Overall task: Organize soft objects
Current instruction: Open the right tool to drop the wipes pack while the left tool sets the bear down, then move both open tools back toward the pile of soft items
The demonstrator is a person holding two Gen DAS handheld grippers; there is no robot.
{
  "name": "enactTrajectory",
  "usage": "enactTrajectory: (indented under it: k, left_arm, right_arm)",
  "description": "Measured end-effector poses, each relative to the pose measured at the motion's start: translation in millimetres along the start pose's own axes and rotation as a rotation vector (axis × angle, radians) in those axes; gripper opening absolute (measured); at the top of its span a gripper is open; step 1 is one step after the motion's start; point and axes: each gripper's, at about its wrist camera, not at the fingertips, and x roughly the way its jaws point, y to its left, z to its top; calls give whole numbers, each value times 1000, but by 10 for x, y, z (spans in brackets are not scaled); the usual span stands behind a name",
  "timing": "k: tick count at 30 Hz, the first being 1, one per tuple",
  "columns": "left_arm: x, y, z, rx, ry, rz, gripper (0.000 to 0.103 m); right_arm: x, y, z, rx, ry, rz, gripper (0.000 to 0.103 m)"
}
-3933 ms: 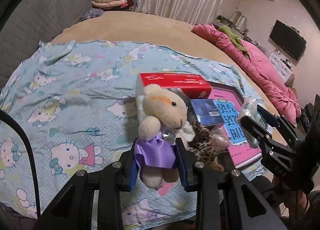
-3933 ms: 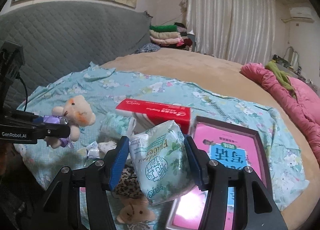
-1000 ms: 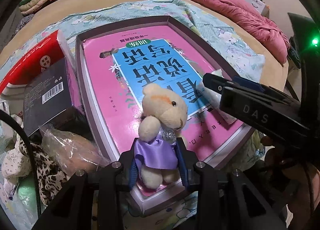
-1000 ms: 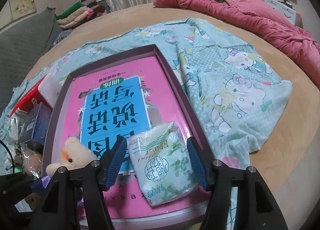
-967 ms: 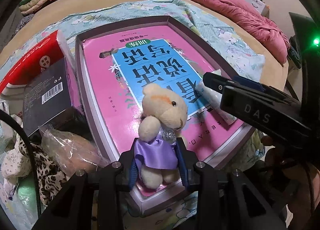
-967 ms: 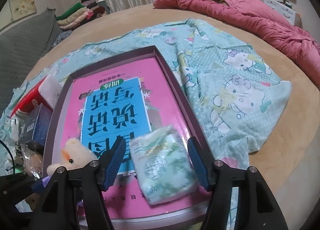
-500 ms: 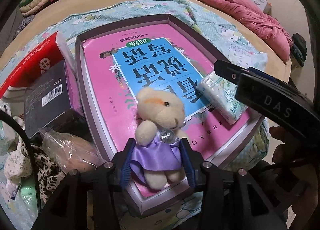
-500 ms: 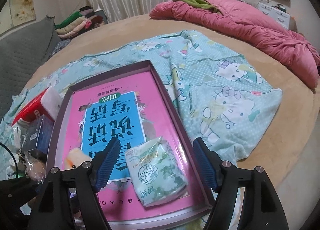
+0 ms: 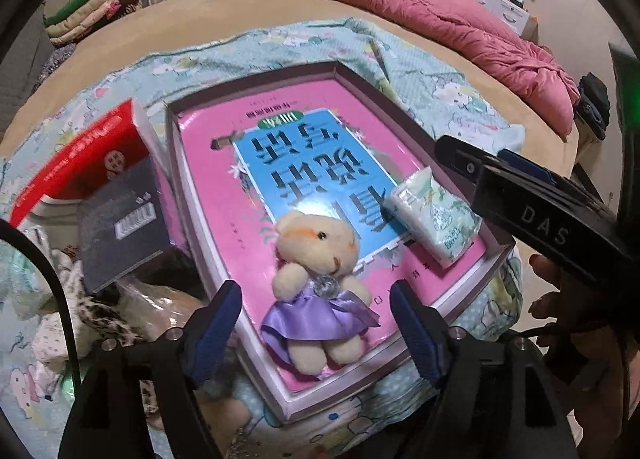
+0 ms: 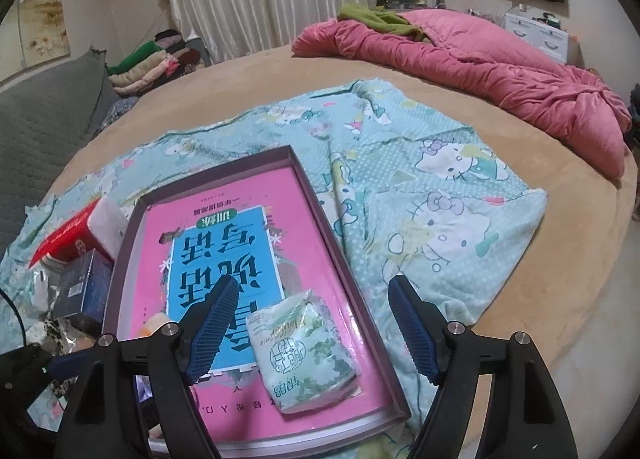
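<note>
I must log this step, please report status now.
Left gripper open, jaws just opened. Right gripper open. Bear and tissue pack lie free in tray. Nothing in the way.

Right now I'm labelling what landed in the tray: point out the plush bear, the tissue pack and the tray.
plush bear (image 9: 316,237), left wrist view, on its face.
tissue pack (image 10: 300,355), right wrist view, on its printed front.
tray (image 10: 332,243), right wrist view, on its right rim.
</note>
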Motion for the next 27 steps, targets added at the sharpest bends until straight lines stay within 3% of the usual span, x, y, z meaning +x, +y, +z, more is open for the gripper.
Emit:
enactTrajectory:
  k: [15, 27]
  left_arm:
    - [-728, 305, 36, -60, -139, 45, 85]
    - [-1456, 975, -229, -155, -224, 107, 87]
  right_arm:
    - [-561, 269, 145, -44, -182, 54, 88]
    - [-1019, 844, 127, -127, -203, 174, 89]
